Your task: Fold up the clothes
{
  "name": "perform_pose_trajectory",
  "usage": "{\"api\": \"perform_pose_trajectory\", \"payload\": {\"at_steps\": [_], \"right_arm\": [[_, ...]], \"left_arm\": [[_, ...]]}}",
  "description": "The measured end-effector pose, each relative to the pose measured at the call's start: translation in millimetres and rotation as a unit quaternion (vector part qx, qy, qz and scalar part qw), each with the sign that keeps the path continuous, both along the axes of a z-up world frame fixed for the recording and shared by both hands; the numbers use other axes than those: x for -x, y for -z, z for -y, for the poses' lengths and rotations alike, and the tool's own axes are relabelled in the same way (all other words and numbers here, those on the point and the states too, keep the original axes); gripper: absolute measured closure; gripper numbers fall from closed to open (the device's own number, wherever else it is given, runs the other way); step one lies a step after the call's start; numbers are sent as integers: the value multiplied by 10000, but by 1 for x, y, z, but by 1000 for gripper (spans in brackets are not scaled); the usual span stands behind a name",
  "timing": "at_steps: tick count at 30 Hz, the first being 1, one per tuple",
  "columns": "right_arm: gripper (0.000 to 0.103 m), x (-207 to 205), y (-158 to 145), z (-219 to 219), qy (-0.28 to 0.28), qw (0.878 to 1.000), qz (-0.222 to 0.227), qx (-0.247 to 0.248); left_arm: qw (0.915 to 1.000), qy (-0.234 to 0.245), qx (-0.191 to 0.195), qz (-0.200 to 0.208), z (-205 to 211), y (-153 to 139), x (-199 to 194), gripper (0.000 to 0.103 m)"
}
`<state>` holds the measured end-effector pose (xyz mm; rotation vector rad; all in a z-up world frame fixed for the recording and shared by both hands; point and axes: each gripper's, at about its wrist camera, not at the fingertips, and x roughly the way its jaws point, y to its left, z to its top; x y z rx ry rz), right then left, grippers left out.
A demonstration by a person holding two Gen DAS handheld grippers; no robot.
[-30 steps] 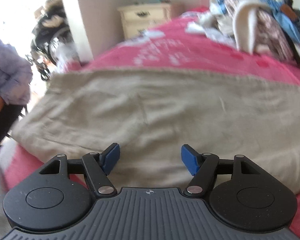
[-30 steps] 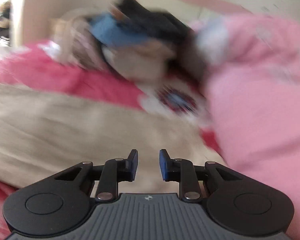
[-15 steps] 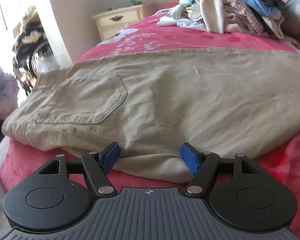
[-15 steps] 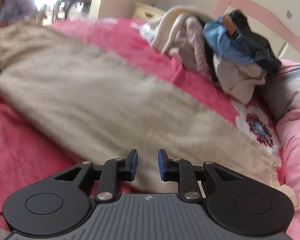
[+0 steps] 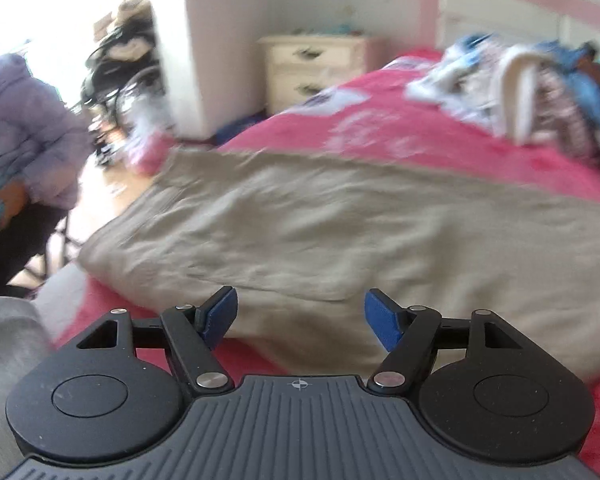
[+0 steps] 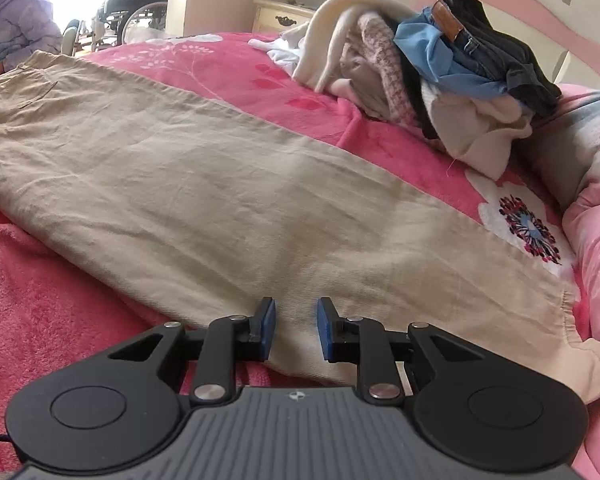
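Your left gripper [image 5: 300, 318] hangs over the near edge of the long beige cotton trousers [image 5: 340, 232], its blue pads spread wide after just opening further; cloth lies below the gap, but neither pad presses on it. Your right gripper [image 6: 296, 330] sits over the near hem side of the same trousers [image 6: 228, 200], pads released with a narrow gap between them, the fabric under that gap and not pinched.

The trousers lie flat and stretched out across the bright pink fleece bedspread [image 6: 40, 304], the waist and a back pocket towards the left in the right wrist view, the gathered cuff at the right beside a pale pink pillow [image 6: 596, 248].

Beyond the trousers, well apart from them, a heap of unfolded clothes [image 6: 412, 68] rests on the bedspread: cream, pink check, blue and dark denim pieces. Behind it stands a cream bedside cabinet [image 5: 316, 68] against the wall, next to the pink headboard [image 6: 512, 0].

Far left, a person in a lilac padded jacket [image 5: 20, 128] bends near a wheelchair [image 6: 136, 12].
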<state>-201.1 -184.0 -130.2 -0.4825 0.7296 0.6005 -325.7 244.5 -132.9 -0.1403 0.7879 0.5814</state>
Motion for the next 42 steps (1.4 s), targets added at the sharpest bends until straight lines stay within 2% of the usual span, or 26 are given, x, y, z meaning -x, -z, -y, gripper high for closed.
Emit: {"api": "perform_pose_trajectory", "payload": {"at_steps": [1,3,5,7,10,13,15,18,20,21,25,28,30,32,34,39,42], "right_arm": [[79,0,0,0,1,10000,6,16],[79,1,0,1,-13,10000,36,75],[78,1,0,1,-21,9999,56,114],[78,1,1,1,-7,9999,47,106],[78,-1,3,1,23,10000,33,81],[78,-2,3,1,64,10000,16,36],[78,-2,3,2,87,10000,-1,0],[78,-4,1,6,167,9997,-99,-111],[78,-6,-4,10,234,9995,-153,-174],[78,-7,-8,13,276,9993,-124,-218],[78,-21,-20,28,640,9965,50,-535],[78,-45,-18,37,1177,9919,188,-446],[78,-59,-18,51,1692,9837,166,-587],[77,-63,-23,72,2235,9685,31,-1101],[68,-57,-25,91,2742,9501,-49,-1487],[61,-24,-22,133,3848,8949,-197,-2253],[58,-11,-16,143,4162,8781,-126,-2357]], "left_arm": [[9997,-40,213,-133,-12,11,0,25],[9972,-183,719,64,-28,23,7,19],[9953,-246,915,195,-33,22,11,20],[9962,-218,819,183,-30,11,11,24],[9986,-111,453,269,-23,-10,14,29],[9972,-305,249,632,-32,-29,18,29],[9953,-564,259,738,-47,-30,17,29],[9942,-913,302,485,-69,-14,8,29],[9916,-1182,457,250,-85,1,6,25],[9902,-1268,518,277,-89,3,7,25],[9905,-1256,361,420,-79,-11,8,27],[9919,-1120,292,524,-68,-22,2,27],[9928,-978,292,635,-58,-29,-6,26],[9935,-772,348,759,-45,-39,-18,26],[9940,-497,448,870,-28,-45,-31,24],[9928,320,647,959,21,-43,-68,23],[9896,802,751,932,51,-36,-90,23]]}}
